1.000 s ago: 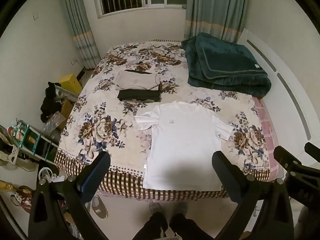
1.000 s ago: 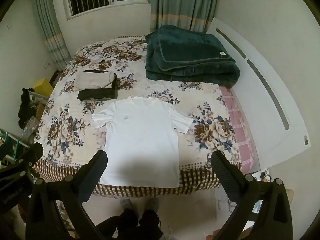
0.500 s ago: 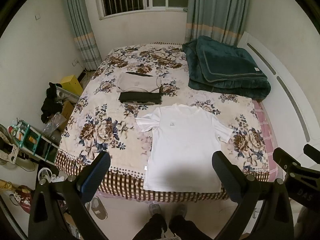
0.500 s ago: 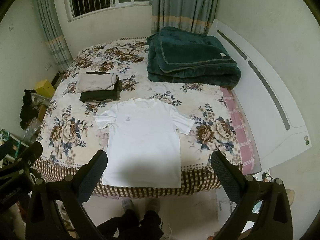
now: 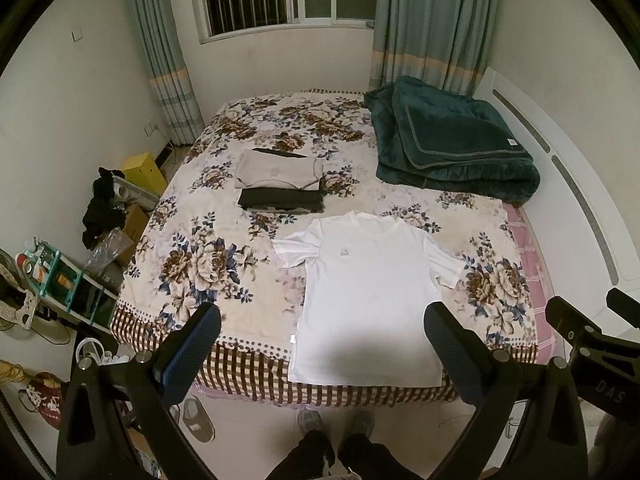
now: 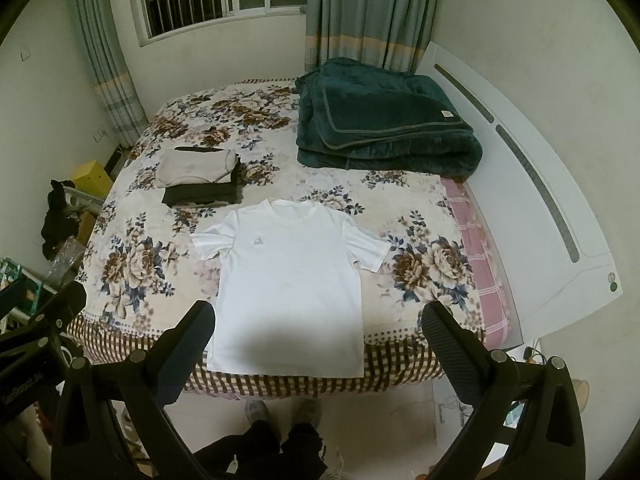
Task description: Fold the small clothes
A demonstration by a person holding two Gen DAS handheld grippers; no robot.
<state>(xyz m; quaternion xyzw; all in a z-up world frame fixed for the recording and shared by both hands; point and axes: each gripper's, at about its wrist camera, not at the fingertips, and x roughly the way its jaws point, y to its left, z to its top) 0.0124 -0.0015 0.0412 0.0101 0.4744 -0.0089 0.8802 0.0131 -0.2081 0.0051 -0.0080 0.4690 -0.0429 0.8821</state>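
Our left gripper [image 5: 320, 332] hangs above the floral-sheeted bed [image 5: 200, 252], fingers spread wide, holding nothing. The white short-sleeved cotton T-shirt [image 5: 372, 296] lies flat at the bed's near edge. Our right gripper [image 6: 318, 330] likewise hangs spread, empty.

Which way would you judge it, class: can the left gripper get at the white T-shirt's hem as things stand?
Probably yes: the left gripper is open above the white T-shirt, and nothing lies on its hem.

Ahead of the gripper lay a white T-shirt [image 5: 368, 288] on a brown-and-blue floral bedsheet [image 5: 208, 264] with a checked hem; farther ahead, a teal blanket [image 5: 452, 140].
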